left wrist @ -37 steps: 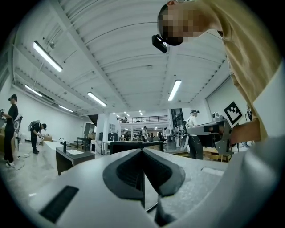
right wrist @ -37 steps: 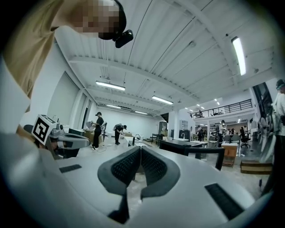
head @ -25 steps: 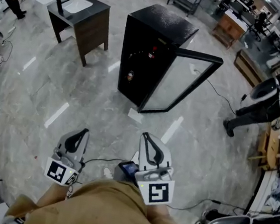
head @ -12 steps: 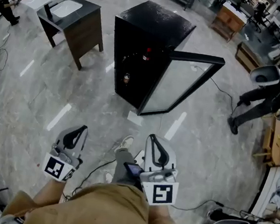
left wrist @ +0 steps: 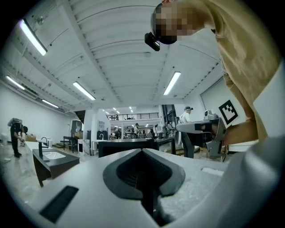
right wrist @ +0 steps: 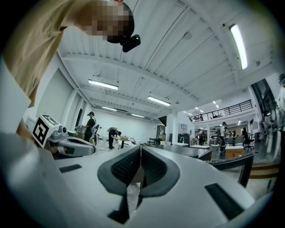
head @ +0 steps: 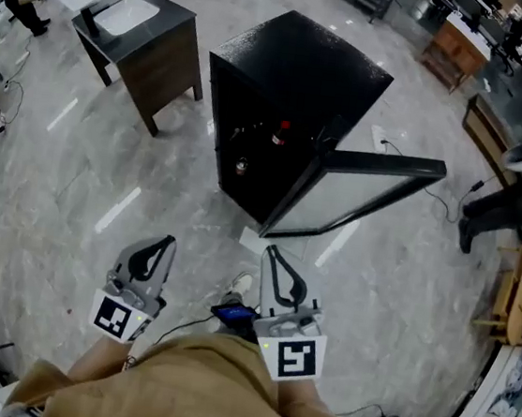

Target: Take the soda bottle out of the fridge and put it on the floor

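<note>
Two hand-held grippers sit low near 6 o'clock in the head view, close to the person's tan shirt, both aimed toward 12 o'clock. One dark sink cabinet [head: 148, 36] stands at 10 o'clock. The left gripper [head: 153, 254], at 7 o'clock, has its jaws pressed together on nothing. One black fridge [head: 301, 71] stands at 12 o'clock. Inside it, on an upper shelf, is the soda bottle [head: 278, 135] with a red cap. One smaller bottle or can [head: 241, 165] sits lower, at its 7 o'clock, so two drinks show in all. The right gripper [head: 277, 271], at 5 o'clock, also has its jaws closed and empty. One glass door [head: 362, 192] swings out toward 3 o'clock.

Compared with a second ago, the fridge looks slightly larger and the door points further right, while the grippers remain tucked by the body. This suggests the person is walking up and has not yet reached in. The door is already open, the bottle is well apart from both grippers, and the grey floor [head: 66, 179] awaits it.
</note>
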`<state>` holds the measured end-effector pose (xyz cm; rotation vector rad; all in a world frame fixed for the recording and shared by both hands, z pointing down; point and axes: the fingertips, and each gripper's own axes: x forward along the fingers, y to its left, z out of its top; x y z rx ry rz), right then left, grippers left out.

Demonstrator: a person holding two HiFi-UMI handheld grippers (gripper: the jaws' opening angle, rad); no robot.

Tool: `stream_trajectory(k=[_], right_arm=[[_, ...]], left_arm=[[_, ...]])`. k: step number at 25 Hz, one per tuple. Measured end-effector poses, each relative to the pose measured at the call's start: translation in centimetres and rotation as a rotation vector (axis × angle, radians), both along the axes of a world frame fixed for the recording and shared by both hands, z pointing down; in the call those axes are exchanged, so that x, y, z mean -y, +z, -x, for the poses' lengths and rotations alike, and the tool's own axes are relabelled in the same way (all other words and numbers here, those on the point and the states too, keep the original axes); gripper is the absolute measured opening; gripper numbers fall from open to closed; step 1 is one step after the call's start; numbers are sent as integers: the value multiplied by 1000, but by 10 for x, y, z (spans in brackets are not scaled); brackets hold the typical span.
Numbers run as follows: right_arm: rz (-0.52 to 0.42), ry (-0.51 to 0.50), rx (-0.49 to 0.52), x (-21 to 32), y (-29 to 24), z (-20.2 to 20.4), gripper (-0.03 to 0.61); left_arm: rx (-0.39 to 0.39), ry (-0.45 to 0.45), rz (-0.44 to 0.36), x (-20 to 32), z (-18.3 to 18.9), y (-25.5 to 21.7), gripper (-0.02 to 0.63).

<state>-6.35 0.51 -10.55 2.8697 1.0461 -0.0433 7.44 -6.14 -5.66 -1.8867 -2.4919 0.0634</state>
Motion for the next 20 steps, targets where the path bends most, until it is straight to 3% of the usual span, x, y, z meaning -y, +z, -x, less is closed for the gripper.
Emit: stream_trajectory(k=[9,20], right_arm=[[-55,-20,9,-74,20,-11,2],[-83,-23,-11,-113,33,-17,3]], left_arm=[[37,41,-75,-98,10,29,2],[-21,80,-108,-182,14,54,3]])
